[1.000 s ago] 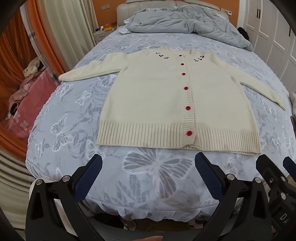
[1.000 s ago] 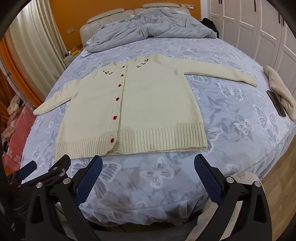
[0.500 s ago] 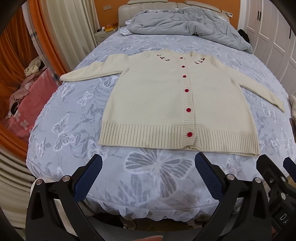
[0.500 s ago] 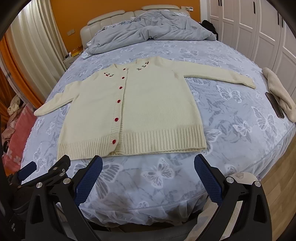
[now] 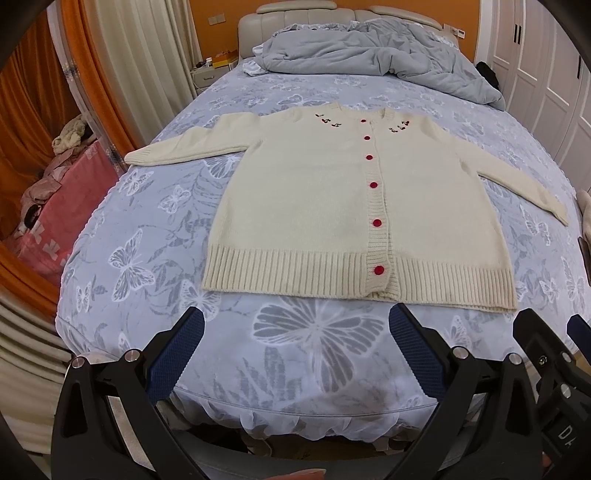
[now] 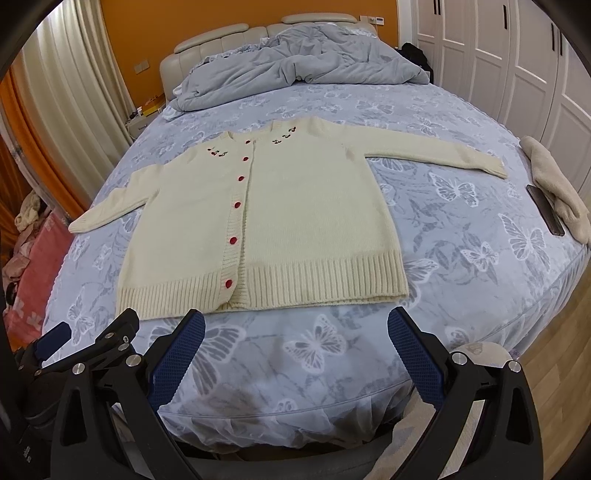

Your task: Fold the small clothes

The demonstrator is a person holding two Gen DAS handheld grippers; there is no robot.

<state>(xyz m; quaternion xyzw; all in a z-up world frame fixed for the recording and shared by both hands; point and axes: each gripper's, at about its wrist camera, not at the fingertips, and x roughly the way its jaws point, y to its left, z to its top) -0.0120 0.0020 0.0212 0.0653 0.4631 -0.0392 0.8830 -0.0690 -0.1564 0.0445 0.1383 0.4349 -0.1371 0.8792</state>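
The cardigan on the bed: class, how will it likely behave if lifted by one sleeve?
The cardigan looks like soft knit, so it would probably droop and stretch rather than hold shape. It lies on a patterned bedsheet, so it would likely drag, not slide. Buttoned shut, its front should stay together.

Both your wrist cams sit off the foot of the bed, looking fwd along the fingers toward the headboard, angled down a bit. Left cam: left gripper fills the bottom, curtains on its left, the cardigan near and roughly centred. Right cam: right gripper at bottom, wardrobe doors on its right. Both share the bed, cardigan, duvet & headboard; each cam catches the other gripper at its edge.
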